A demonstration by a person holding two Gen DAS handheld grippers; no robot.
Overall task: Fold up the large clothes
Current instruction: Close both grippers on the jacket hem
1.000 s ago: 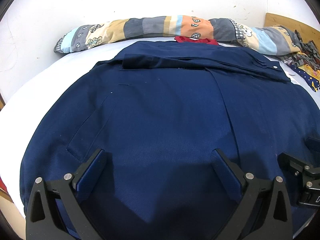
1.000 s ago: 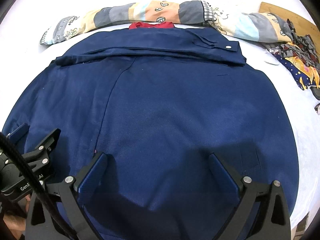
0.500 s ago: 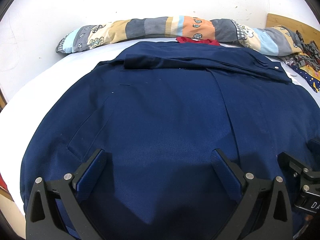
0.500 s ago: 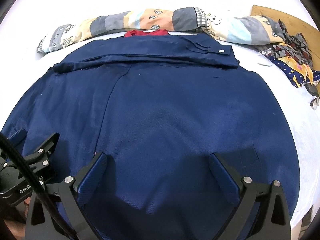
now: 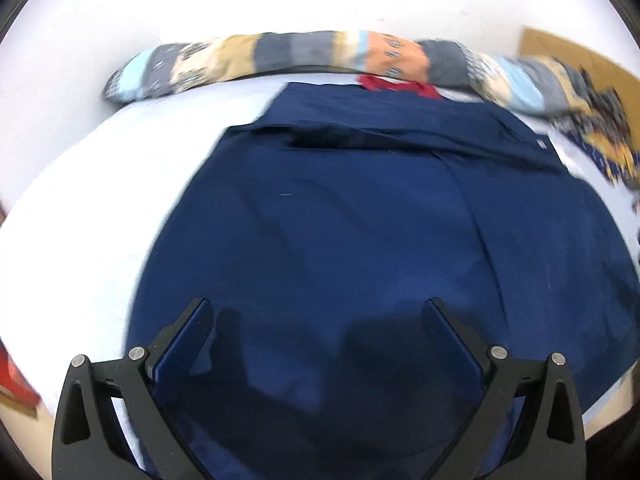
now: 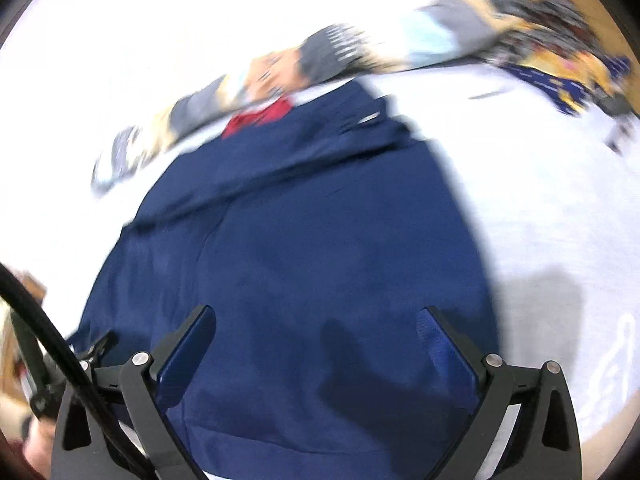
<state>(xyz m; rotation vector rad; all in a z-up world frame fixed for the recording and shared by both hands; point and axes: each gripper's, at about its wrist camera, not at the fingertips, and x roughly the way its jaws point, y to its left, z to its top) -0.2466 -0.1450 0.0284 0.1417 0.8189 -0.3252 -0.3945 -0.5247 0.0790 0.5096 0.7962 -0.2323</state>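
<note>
both tongs, left [image 5: 318, 320] and right [image 6: 316, 328], gaping wide, empty, over navy garment [image 5: 360, 240] on white bed [image 5: 100, 220]

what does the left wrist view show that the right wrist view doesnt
Only the left wrist view: the left hand-held gripper, open over the navy garment, and a red-orange object at the left edge.

Only the right wrist view: the right hand-held gripper, also open, a black cable, and bare white sheet right of the garment.

Both: the navy garment, the patchwork roll, a red cloth, and a patterned pile.
</note>
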